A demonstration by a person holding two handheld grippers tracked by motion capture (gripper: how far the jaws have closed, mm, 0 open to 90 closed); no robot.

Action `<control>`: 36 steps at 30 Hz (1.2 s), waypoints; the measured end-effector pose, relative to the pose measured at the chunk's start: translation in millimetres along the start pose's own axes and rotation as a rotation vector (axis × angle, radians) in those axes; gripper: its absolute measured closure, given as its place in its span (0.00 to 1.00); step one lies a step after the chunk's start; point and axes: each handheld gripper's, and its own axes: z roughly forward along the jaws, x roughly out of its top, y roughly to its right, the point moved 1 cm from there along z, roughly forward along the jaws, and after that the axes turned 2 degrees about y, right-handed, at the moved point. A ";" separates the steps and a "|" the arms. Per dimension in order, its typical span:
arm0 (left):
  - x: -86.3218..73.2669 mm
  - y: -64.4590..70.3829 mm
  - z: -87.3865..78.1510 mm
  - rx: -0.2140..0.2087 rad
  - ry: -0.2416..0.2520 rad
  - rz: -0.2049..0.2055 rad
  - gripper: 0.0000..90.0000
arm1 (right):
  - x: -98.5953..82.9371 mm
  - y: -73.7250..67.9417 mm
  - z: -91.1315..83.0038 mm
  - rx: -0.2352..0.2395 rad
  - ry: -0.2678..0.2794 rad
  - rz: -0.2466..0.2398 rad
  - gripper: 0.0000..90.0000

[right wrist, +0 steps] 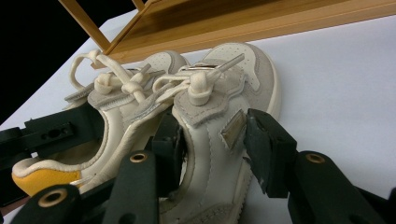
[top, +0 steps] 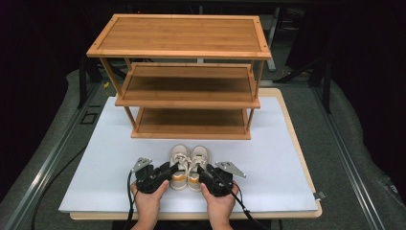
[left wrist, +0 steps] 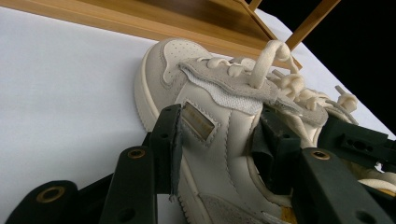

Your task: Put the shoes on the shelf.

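On the near middle of the desk (top: 110, 163), just in front of the bamboo shoe rack (top: 191, 103), stand two cream shoes side by side. The left gripper (top: 168, 171) clamps the left shoe's (top: 179, 165) side wall, the right gripper (top: 202, 171) likewise the right shoe (top: 198, 163). The grasp looks made; next, lift both together and carry them forward to a shelf.

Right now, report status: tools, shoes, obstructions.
Left tool clamped on left shoe. Right tool clamped on right shoe. Both shoes on the table, rack ahead, path open.

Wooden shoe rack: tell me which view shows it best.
The high view: the wooden shoe rack stands whole there, all three shelves visible. The left gripper view and right gripper view catch just its bottom shelf edge and some legs behind the shoes.
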 end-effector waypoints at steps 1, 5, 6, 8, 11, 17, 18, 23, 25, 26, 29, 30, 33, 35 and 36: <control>-0.1 0.0 0.1 -0.002 -0.002 -0.002 0.63 | 0.0 -0.4 0.5 -0.010 0.012 0.005 0.64; 0.5 0.8 0.2 -0.011 0.001 -0.012 0.63 | 1.7 0.1 -0.7 -0.007 0.032 0.008 0.64; 1.1 1.4 0.2 -0.012 0.005 -0.013 0.63 | 2.5 0.0 -1.6 -0.013 0.029 0.009 0.64; 3.0 2.0 -0.2 -0.014 0.006 -0.012 0.63 | 3.4 -0.1 -2.3 -0.011 0.033 0.012 0.64; 5.1 2.6 -0.6 -0.013 0.006 -0.011 0.63 | 4.3 0.1 -2.4 0.004 0.035 0.018 0.64; 13.0 4.8 -3.0 -0.017 0.009 -0.007 0.63 | 10.3 -2.8 -3.8 0.002 0.048 0.022 0.64; 16.4 5.7 -3.7 -0.016 0.010 -0.001 0.63 | 13.6 -4.6 -4.5 -0.006 0.050 0.018 0.64; 25.6 8.5 -6.9 -0.017 0.015 0.003 0.63 | 22.0 -8.6 -6.9 -0.004 0.052 0.011 0.64; 29.4 10.1 -8.1 -0.018 0.020 0.005 0.63 | 25.6 -10.5 -8.0 -0.005 0.060 0.009 0.64; 31.2 10.6 -8.9 -0.019 0.021 0.006 0.63 | 27.2 -11.6 -7.8 0.001 0.073 0.013 0.64; 34.6 11.7 -10.0 -0.023 0.022 0.004 0.63 | 31.2 -12.5 -10.7 0.014 0.053 0.003 0.64; 36.3 12.3 -10.7 -0.024 0.024 0.004 0.63 | 32.9 -13.7 -10.7 0.008 0.063 0.006 0.64; 41.7 14.3 -13.0 -0.027 0.028 0.006 0.63 | 38.1 -16.1 -11.4 0.010 0.082 0.004 0.64; 45.6 15.5 -14.5 -0.030 0.029 0.006 0.63 | 41.8 -17.8 -13.6 0.003 0.074 0.002 0.64; 47.6 16.2 -15.5 -0.029 0.029 0.008 0.63 | 43.7 -18.6 -14.1 0.010 0.078 0.001 0.64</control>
